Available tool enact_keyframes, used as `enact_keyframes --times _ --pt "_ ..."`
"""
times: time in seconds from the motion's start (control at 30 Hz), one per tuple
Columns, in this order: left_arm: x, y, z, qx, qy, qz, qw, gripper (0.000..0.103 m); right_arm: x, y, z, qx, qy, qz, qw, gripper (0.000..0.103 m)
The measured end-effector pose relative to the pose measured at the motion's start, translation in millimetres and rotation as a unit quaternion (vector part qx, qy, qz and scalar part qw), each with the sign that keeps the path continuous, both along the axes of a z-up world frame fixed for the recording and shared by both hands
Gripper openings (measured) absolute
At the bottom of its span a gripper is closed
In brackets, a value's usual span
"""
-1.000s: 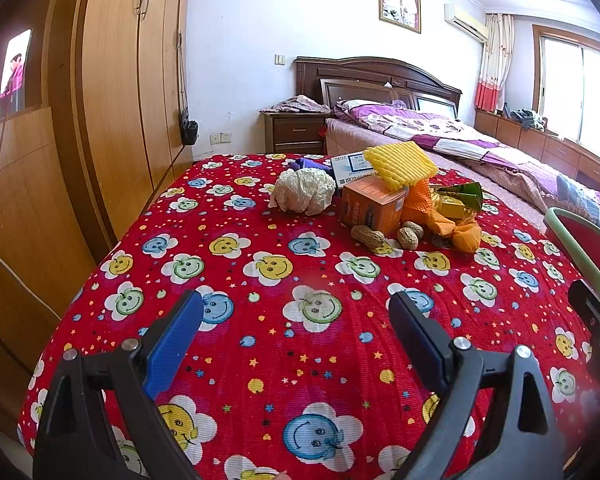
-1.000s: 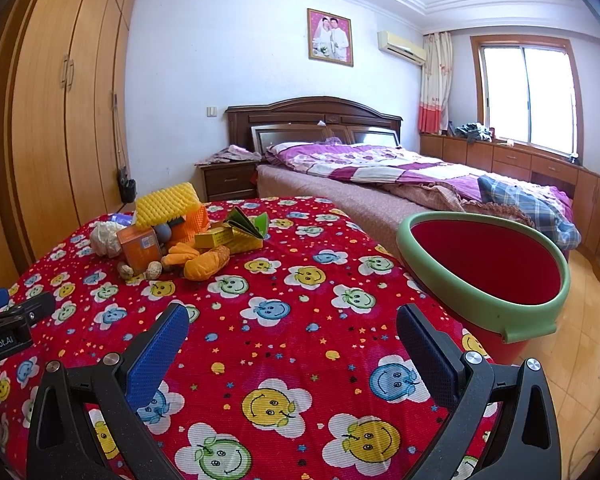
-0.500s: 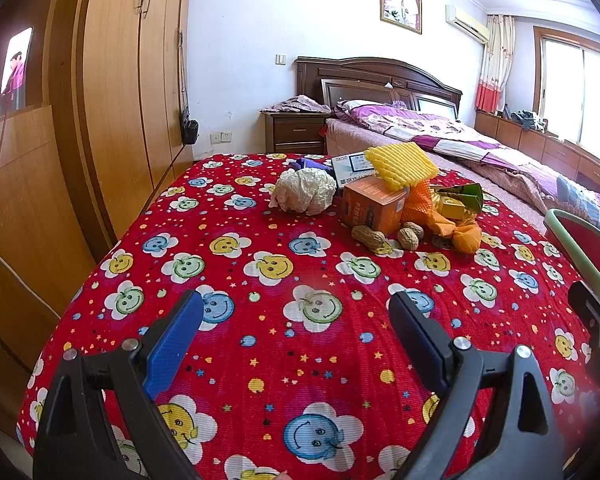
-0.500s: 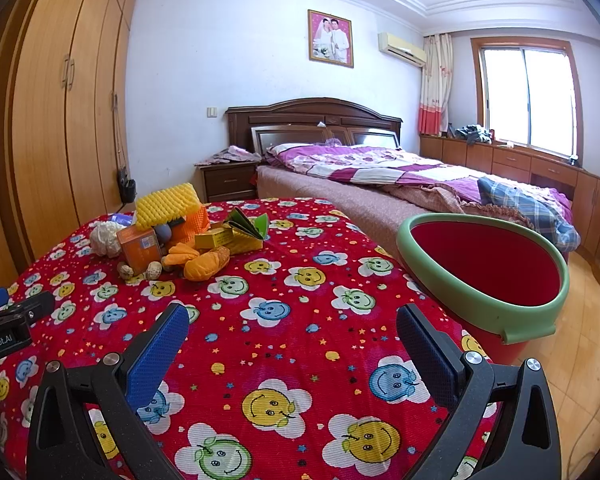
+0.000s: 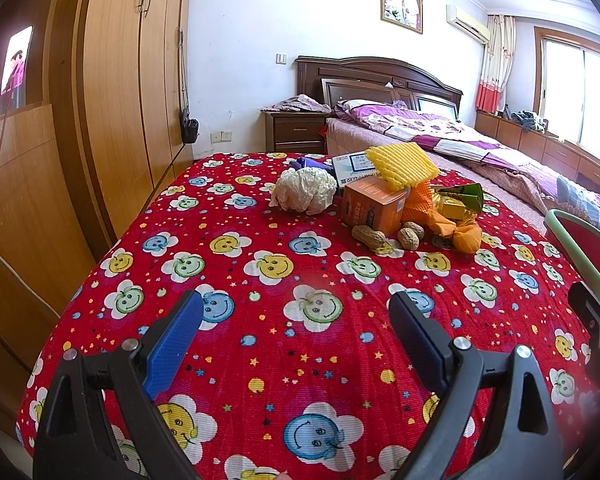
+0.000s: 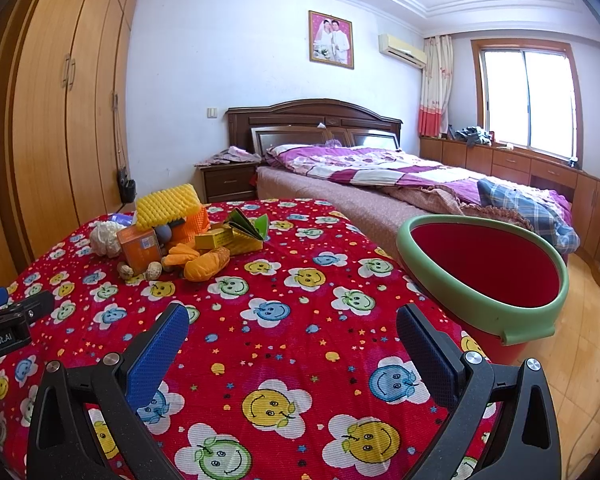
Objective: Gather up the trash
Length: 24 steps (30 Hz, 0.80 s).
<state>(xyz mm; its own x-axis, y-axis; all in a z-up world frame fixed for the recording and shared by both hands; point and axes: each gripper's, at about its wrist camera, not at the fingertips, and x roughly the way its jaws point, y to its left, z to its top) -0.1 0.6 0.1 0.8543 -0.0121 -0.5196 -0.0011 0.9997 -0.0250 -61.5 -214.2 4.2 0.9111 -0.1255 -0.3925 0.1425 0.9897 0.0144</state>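
Bedroom scene with a table under a red smiley-flower cloth (image 5: 260, 320) filling the foreground; nearest the cameras, the left gripper (image 5: 296, 332) and right gripper (image 6: 292, 340) both hovered above bare cloth with jaws spread wide, grasping nothing; just off the table's right edge stood a red bucket with a green rim (image 6: 480, 308), apparently the receptacle; farther on, near the far end of the cloth, lay the trash heap: two peanuts (image 5: 368, 237), an orange box (image 5: 374, 204), a crumpled white paper ball (image 5: 305, 190), a yellow foam net (image 5: 402, 164), orange peel (image 6: 206, 266) and gold-green wrappers (image 6: 236, 236); beyond stood a bed (image 6: 380, 172) and wardrobe (image 5: 120, 80). Step in hand, judged: reaching for a first piece; best done by taking an outlying item such as the paper ball or a peanut, closing squarely across it, so the pile stays undisturbed. Items beneath the foam net were hidden; the bucket's base was cut off; box print was illegible.
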Motion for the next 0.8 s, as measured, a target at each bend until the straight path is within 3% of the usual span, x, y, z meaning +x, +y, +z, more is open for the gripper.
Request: enact_keyframes --times 0.8 --pt "-1.9 -4.0 5.3 0.004 0.0 -0.003 1.0 0.094 3.9 -4.5 1.0 0.001 0.007 0.001 1.0 0.103"
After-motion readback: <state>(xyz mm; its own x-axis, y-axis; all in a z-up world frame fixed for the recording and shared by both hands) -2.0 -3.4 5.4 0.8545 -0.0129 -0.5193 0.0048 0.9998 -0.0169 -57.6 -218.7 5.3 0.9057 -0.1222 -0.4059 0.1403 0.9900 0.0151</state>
